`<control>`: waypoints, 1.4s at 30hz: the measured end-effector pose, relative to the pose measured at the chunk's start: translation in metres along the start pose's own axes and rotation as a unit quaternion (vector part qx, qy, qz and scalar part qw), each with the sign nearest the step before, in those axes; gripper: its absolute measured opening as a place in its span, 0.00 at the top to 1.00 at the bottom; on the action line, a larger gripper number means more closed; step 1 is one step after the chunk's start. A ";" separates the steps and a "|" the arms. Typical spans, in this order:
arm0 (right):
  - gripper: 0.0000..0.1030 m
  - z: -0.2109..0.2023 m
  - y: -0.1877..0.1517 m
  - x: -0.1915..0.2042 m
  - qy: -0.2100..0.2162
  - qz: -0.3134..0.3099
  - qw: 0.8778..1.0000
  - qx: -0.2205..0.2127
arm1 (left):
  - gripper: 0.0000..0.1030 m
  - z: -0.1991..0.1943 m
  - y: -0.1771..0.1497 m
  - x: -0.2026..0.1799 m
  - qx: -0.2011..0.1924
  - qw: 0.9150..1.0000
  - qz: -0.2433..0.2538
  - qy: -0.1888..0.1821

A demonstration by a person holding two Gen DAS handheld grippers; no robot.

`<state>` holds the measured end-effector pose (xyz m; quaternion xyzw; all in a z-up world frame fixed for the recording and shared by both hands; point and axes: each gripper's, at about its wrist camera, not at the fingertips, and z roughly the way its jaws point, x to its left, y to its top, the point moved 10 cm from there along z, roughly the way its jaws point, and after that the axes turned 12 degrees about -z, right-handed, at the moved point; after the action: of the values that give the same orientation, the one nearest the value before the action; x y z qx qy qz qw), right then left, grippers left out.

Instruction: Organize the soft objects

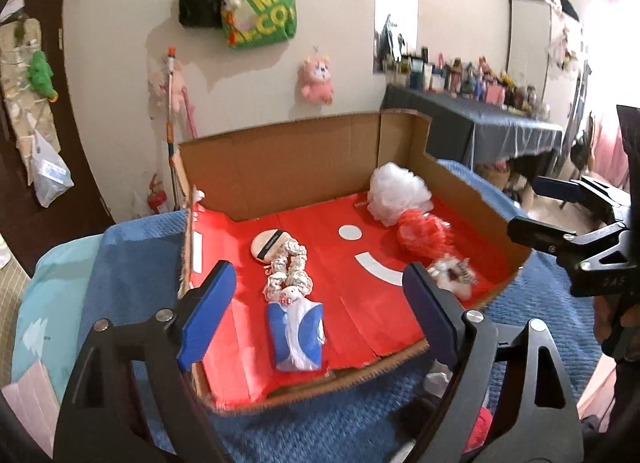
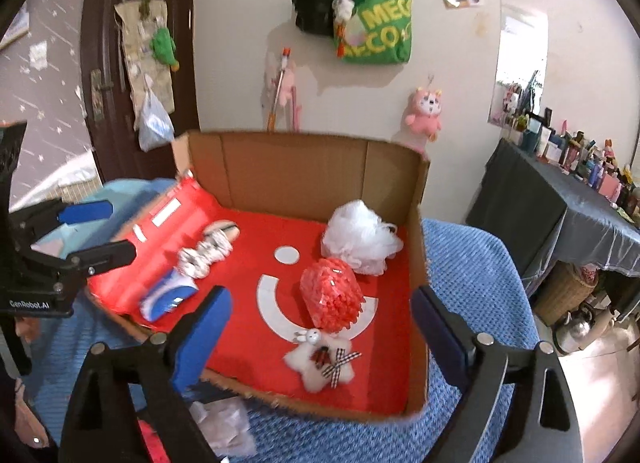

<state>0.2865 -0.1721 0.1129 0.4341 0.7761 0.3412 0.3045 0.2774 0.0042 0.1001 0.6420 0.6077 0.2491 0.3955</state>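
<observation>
Inside the cardboard box (image 2: 304, 167) we found a white bath pouf (image 2: 360, 243) touching a red one (image 2: 332, 295); our left gripper (image 1: 320, 315) and right gripper (image 2: 320, 339) gaped wide, empty.

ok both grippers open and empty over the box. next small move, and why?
Probably lower the right gripper onto the white star plush: it lies nearest, between the open fingers at the box front, and nothing is held.

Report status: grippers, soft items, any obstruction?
Left gripper and right gripper open, empty. Soft items lie in cardboard box. Nothing between jaws and items.
</observation>
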 end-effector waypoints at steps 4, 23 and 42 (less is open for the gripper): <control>0.01 -0.031 0.001 0.003 -0.006 0.011 0.999 -0.032 | 0.11 -0.027 -0.010 -0.005 -0.019 1.000 -0.013 -0.011; 0.00 -0.102 -0.062 0.047 -0.018 0.036 0.996 -0.076 | 0.06 -0.088 -0.096 -0.013 -0.065 0.997 -0.045 0.012; 0.00 -0.056 -0.141 0.076 -0.001 0.055 0.998 -0.008 | 0.06 -0.049 -0.171 -0.015 0.021 0.998 -0.053 0.012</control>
<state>0.1446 -0.1743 0.0202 0.4742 0.7478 0.3635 0.2896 0.1359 -0.0095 -0.0082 0.6142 0.6505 0.2230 0.3872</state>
